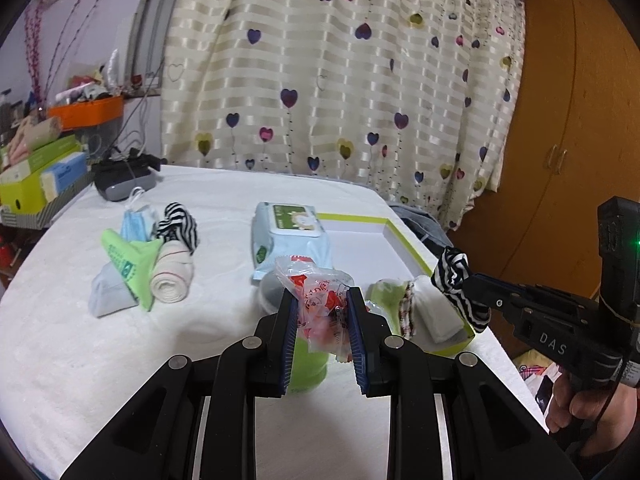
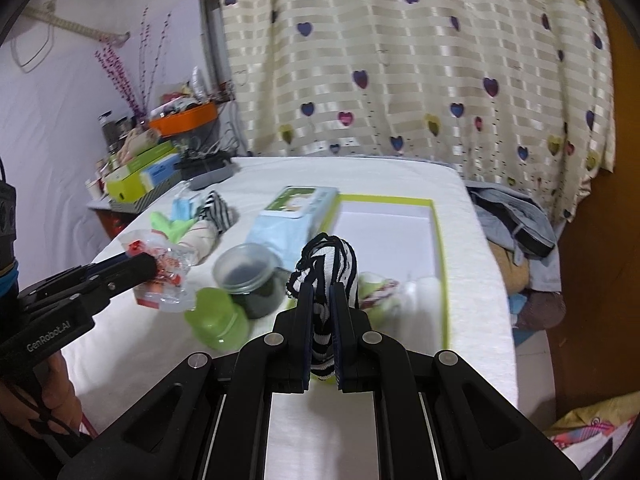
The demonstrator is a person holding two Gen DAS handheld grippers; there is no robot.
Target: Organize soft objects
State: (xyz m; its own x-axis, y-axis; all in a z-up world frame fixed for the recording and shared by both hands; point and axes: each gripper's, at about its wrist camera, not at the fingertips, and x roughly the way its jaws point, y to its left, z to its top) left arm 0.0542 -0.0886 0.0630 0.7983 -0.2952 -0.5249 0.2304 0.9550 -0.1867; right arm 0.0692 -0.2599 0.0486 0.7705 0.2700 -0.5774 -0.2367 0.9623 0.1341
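Note:
My left gripper (image 1: pixel 322 298) is shut on a clear plastic packet with red print (image 1: pixel 320 308), held above the white table; it also shows in the right wrist view (image 2: pixel 150 268) with the packet (image 2: pixel 168 276). My right gripper (image 2: pixel 322 294) is shut on a black-and-white striped sock (image 2: pixel 328 264) at the near corner of a green-rimmed white tray (image 2: pixel 436 240). Seen from the left wrist, the right gripper (image 1: pixel 476 284) holds that sock (image 1: pixel 456 276) over the tray's rim (image 1: pixel 404 240). Rolled green and white socks (image 1: pixel 420 304) lie inside.
A wet-wipes pack (image 1: pixel 292 236) lies beside the tray. A glass jar (image 2: pixel 248 276) and green lid (image 2: pixel 216 316) stand near both grippers. Masks, socks and a rolled bandage (image 1: pixel 172 276) are piled at the left. Boxes (image 1: pixel 40 176), curtain and a clothes heap (image 2: pixel 516 216) border the table.

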